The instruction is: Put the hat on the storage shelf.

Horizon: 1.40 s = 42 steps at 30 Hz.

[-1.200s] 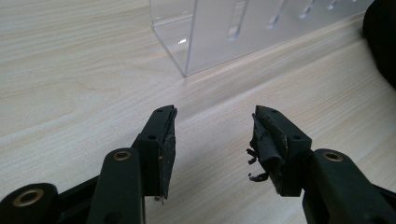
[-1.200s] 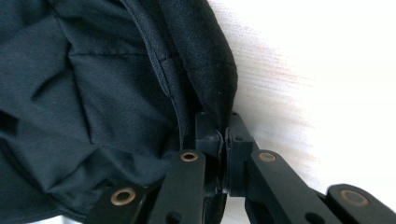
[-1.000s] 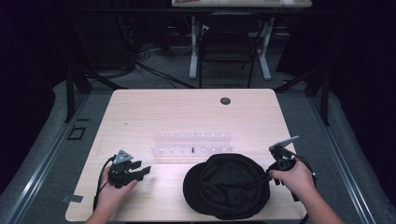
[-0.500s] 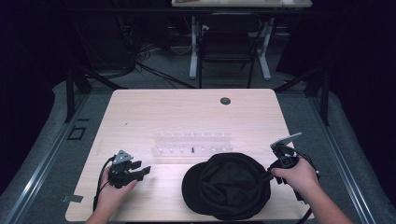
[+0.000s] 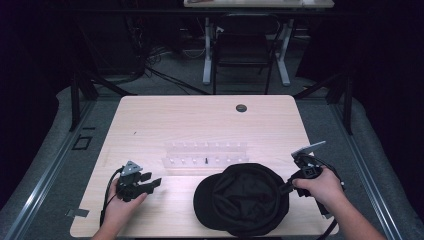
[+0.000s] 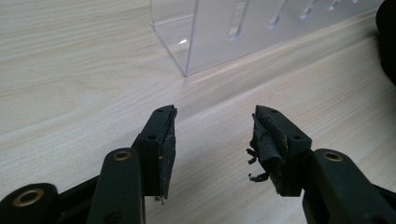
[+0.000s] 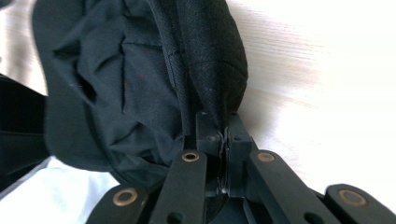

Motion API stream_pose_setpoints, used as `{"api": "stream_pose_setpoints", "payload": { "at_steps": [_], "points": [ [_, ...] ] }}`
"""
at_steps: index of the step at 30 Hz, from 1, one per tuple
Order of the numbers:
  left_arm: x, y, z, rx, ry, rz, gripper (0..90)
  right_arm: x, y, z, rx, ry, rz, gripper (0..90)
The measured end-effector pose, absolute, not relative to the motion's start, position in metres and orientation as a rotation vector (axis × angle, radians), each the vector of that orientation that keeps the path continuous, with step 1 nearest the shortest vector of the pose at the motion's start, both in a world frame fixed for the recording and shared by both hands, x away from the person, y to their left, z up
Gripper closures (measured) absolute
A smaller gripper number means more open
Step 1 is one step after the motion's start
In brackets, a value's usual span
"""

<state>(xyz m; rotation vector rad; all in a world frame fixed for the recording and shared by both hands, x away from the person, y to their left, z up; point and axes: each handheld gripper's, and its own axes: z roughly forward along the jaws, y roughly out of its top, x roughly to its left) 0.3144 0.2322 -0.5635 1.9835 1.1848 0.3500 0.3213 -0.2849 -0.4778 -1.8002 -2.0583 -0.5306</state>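
Cap (image 5: 245, 200) at desk (image 5: 200, 120) front edge, pinched at right rim by right gripper (image 5: 286, 188) for control; left gripper (image 5: 156, 183) released, idle near front-left corner.

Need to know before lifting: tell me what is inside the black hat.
The black hat lies opening-up, showing only crumpled black lining inside. The right gripper pinches its rim. Whatever lies beneath it on the table is covered.

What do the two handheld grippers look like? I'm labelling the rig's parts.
Both are black. The left gripper has a grey three-cornered plate and a trailing black cable; its jaw pads look frayed. The right gripper carries a grey plate too. Brass-coloured rivets mark the jaw links. Forearms are bare.
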Motion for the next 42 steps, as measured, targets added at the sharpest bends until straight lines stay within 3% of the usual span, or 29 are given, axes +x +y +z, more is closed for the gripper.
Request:
{"api": "stream_pose_setpoints", "payload": {
  "at_steps": [42],
  "points": [
    [0.314, 0.232, -0.563, 1.976, 1.190, 0.350, 49.3, 0.321, -0.282, -0.415, -1.690, -1.828, -0.757, 88.1]
  ]
}}
